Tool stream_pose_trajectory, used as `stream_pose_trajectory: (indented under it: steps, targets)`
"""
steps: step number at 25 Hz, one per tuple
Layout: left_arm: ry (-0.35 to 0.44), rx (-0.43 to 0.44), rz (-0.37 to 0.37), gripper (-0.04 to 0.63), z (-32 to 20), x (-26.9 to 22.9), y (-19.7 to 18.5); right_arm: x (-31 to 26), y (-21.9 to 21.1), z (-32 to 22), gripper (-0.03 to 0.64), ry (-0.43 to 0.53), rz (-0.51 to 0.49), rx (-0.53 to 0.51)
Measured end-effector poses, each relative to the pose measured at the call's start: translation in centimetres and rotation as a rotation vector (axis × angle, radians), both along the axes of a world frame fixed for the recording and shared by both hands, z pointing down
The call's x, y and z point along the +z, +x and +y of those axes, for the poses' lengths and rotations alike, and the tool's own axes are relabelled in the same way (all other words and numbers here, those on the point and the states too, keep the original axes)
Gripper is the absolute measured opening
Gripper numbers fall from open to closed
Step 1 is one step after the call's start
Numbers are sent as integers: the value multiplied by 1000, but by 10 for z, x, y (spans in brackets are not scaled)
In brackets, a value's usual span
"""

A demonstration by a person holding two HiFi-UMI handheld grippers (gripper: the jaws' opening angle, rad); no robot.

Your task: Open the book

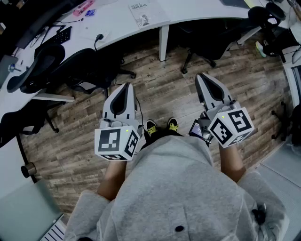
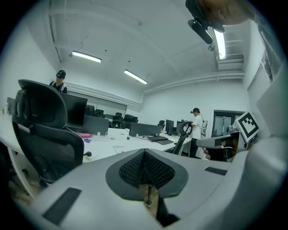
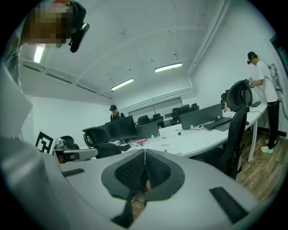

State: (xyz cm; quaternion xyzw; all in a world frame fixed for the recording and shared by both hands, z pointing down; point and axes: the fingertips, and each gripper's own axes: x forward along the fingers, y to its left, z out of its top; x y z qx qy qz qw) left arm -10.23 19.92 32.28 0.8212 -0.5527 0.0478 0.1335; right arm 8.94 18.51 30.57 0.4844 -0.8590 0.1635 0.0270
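The book [image 1: 146, 12] lies flat and closed on the white desk [image 1: 117, 23] at the far side, well apart from both my claws. I judge the step in hand is simply getting there.

My left claw [image 1: 126, 89] is fully closed with nothing in it. Its own view shows the two pads meeting along one seam, with only bare floor [image 1: 160, 89] below. My right claw [image 1: 205, 80] is the same: jaws pressed together and empty.

To do this well, I should walk up until the book sits just below my claws. Then I should part one claw's jaws before it reaches the cover, not after. I would rest the other claw on the book near its spine, so it cannot slide when I lift the cover's free edge.

I hold both claws side by side at my waist. They are aimed ahead and tipped slightly down, one on each side of my shoes [image 1: 160, 126].
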Motion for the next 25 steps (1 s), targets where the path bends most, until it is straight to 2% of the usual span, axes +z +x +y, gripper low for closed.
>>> stream_pose_trajectory:
  steps: [7, 25]
  targets:
    - [-1, -16, -11, 11, 0, -1, -15, -4, -7, 1, 27, 10, -41, 26]
    - [10, 5, -8, 11, 2, -4, -64, -12, -62, 10, 26, 48, 7, 44]
